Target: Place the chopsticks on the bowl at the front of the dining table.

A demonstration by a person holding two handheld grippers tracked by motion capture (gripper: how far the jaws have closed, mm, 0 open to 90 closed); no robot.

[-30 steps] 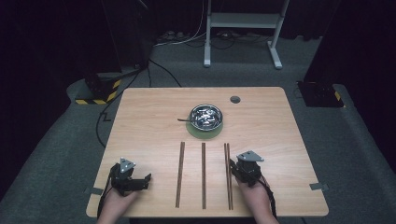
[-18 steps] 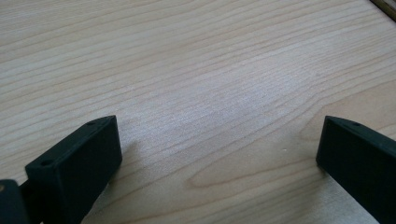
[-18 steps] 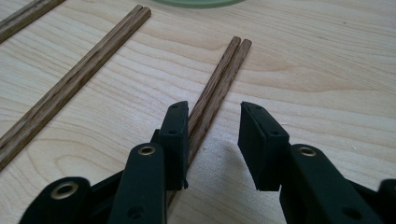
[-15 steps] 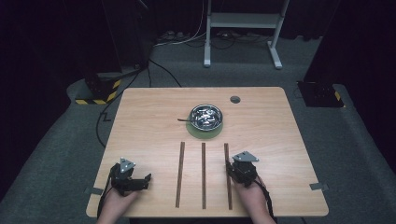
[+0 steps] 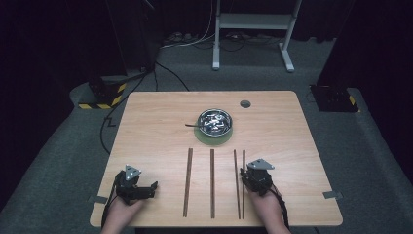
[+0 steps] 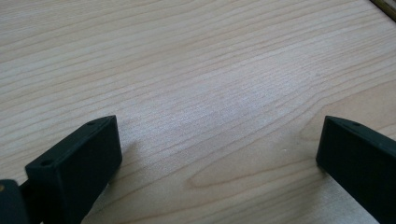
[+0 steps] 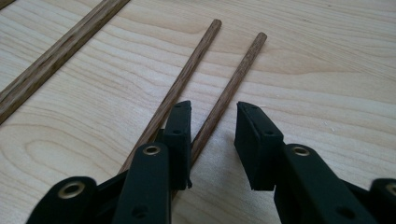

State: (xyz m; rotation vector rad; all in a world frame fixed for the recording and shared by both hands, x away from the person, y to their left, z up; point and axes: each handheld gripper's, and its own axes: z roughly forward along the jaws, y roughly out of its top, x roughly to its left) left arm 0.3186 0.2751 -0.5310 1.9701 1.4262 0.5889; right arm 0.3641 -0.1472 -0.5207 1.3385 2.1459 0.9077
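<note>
While the rightmost thin stick (image 7: 223, 100) lay flat on the wooden surface (image 5: 146, 126), its long axis ran straight away from the person, in line with the right claw (image 7: 212, 140) that straddled its near part. In the right gripper view the stick passed up between the two jaws, close against the left one, and the jaws had just been closing on it without yet clearly pressing it; a gap remained on the right side. Its twin, the second thin stick (image 7: 180, 84), lay just beside it, outside the left jaw and nearly parallel, so the coming pinch probably had to take one and leave the other. The right hand was plainly the nearer. Farther left lay two wider flat slats (image 5: 212, 183), well apart. Beyond them a metal bowl (image 5: 215, 122) sat on a green mat. The left claw (image 5: 141, 191) rested at the near left corner, its jaws wide apart over bare wood.
</note>
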